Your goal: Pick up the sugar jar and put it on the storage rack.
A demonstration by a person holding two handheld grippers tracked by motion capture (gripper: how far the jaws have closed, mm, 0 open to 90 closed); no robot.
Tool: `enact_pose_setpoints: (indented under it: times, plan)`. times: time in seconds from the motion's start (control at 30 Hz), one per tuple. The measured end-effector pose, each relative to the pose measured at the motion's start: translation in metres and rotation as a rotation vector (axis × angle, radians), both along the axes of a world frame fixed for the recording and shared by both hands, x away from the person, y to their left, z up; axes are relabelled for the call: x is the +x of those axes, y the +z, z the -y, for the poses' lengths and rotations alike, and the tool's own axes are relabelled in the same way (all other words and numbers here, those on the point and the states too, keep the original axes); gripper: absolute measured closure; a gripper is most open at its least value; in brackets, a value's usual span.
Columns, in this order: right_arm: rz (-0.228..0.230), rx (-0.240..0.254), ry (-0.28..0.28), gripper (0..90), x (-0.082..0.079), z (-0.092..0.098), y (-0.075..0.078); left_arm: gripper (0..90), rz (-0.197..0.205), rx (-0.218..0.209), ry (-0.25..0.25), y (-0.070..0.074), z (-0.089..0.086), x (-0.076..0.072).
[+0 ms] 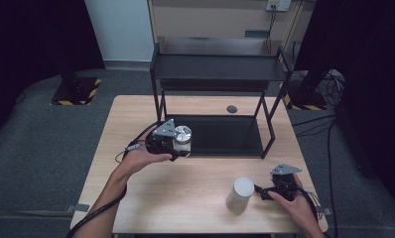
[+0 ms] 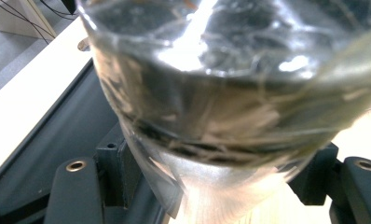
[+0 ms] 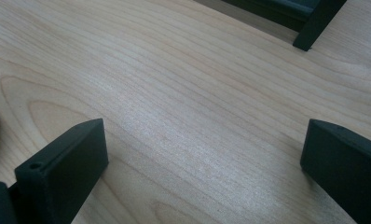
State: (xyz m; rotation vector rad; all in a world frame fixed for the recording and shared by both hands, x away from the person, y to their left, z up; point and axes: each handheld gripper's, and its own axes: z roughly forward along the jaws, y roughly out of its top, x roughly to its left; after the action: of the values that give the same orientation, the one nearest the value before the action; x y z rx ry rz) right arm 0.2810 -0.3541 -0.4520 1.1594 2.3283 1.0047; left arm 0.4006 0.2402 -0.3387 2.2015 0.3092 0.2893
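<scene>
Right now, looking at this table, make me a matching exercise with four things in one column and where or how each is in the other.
Things:
1. clear jar
2. white-lidded jar
3. right gripper
4. black shelf rack

States:
A. open over bare wood
B. standing on the table near the right hand
C. at the table's far side
D. clamped in the left gripper

Pairs: 1-D, 2-B, 3-A, 4-C
</scene>
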Motion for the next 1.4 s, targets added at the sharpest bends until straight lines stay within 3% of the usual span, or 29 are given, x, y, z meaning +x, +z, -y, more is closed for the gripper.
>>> enact_pose_setpoints:
  times: [0.43, 0.77, 1.4]
  plan:
    - [0.000, 0.000, 0.000, 1.0, 0.000, 0.000, 0.000, 30.0, 0.010, -0.010, -0.013, 0.011, 0.005, 0.015]
    - [0.000, 0.001, -0.001, 0.9, 0.001, -0.001, 0.000, 30.0, 0.020, -0.012, -0.018, 0.028, 0.008, 0.025]
    - [0.000, 0.001, 0.000, 1.0, 0.002, -0.001, 0.000, 30.0, 0.056, 0.013, -0.035, 0.085, 0.017, 0.019]
